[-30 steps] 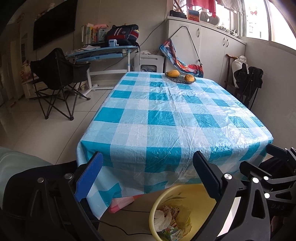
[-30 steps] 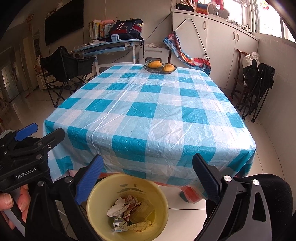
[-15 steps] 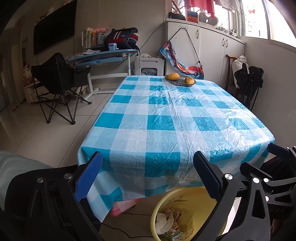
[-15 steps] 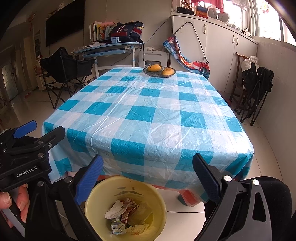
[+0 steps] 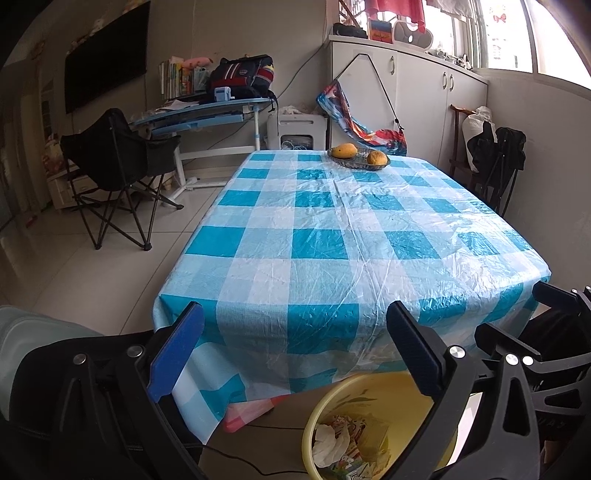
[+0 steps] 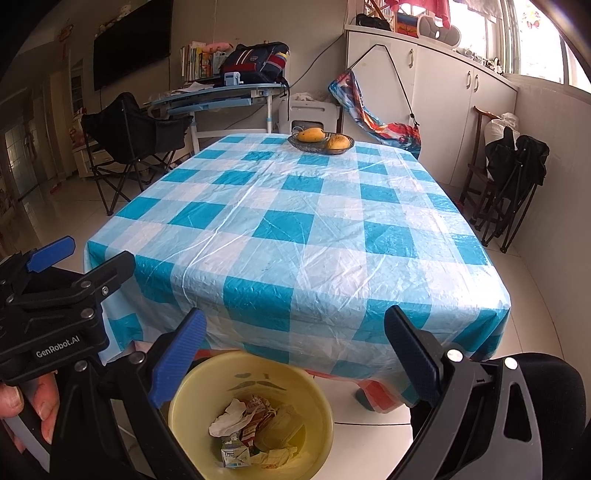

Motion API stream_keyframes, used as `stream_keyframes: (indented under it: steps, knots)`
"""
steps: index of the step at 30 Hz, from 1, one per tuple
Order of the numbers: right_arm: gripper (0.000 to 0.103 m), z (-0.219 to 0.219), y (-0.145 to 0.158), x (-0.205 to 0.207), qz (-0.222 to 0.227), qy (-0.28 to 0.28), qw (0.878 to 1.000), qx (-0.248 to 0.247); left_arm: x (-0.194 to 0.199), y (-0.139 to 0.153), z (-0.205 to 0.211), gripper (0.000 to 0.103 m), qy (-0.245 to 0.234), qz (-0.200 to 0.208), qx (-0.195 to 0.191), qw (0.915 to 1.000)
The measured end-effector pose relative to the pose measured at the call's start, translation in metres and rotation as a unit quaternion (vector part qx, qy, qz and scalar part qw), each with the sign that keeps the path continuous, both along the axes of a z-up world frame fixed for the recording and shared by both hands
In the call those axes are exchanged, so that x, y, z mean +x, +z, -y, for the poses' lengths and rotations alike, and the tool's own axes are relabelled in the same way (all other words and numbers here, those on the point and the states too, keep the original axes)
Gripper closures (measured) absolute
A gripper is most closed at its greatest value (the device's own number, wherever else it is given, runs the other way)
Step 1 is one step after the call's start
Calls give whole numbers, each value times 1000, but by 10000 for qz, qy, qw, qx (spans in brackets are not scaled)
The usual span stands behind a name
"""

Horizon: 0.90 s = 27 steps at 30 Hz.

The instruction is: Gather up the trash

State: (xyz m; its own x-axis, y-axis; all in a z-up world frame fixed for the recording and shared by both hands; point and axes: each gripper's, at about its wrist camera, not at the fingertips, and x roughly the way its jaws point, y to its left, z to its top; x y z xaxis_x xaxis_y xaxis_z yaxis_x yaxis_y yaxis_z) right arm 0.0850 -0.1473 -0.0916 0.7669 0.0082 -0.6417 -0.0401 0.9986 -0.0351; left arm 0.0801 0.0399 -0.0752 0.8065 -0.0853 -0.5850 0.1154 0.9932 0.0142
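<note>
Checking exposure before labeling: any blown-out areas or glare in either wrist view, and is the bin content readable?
Left wrist: window blown out, sheen on the tablecloth, bin half hidden by a finger. Right wrist: window clipped too, trash in the bin sharp; fisheye bends the edges in both.

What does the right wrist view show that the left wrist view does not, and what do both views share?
Only the right wrist view shows the left gripper from outside, a person's hand under it, and the moustache print inside the yellow plastic bin.

Only the left wrist view shows a pale sleeve and the right gripper's black frame.

Both show the blue checked tablecloth, the fruit bowl and crumpled trash in the bin.
</note>
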Motion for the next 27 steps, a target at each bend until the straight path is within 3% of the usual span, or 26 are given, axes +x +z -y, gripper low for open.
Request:
stream_keyframes:
  steps: [27]
  knots:
    - [10, -1, -2, 1, 19, -18, 10000, 14, 1, -1, -1, 8, 1, -17, -12, 10000]
